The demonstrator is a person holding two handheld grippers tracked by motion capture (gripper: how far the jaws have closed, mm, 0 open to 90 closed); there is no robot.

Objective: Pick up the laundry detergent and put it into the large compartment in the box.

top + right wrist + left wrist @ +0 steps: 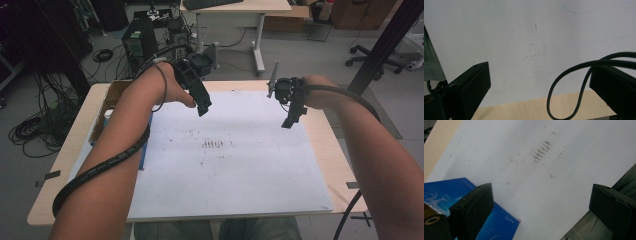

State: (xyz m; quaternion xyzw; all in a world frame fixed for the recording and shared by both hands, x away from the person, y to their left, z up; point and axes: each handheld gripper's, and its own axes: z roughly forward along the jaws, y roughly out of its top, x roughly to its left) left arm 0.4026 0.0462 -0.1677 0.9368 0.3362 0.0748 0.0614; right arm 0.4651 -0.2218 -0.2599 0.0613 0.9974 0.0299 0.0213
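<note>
white board (235, 165) matt, smudged | table (75, 145) pale wood | blue booklet (499, 225) glossy

The only print I can find is on the blue booklet (499, 225) lying at the white board's (574, 157) edge: small white characters near its corner that look like "2012" seen upside down, though I can't be sure. Its other white lines are too blurred to read.

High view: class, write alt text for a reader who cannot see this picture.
Two forearms reach over a white board on a wooden table, each hand holding black tongs above it: the left tongs and the right tongs, both empty. Dark smudges mark the board's middle, and a blue book lies at its left edge.
</note>
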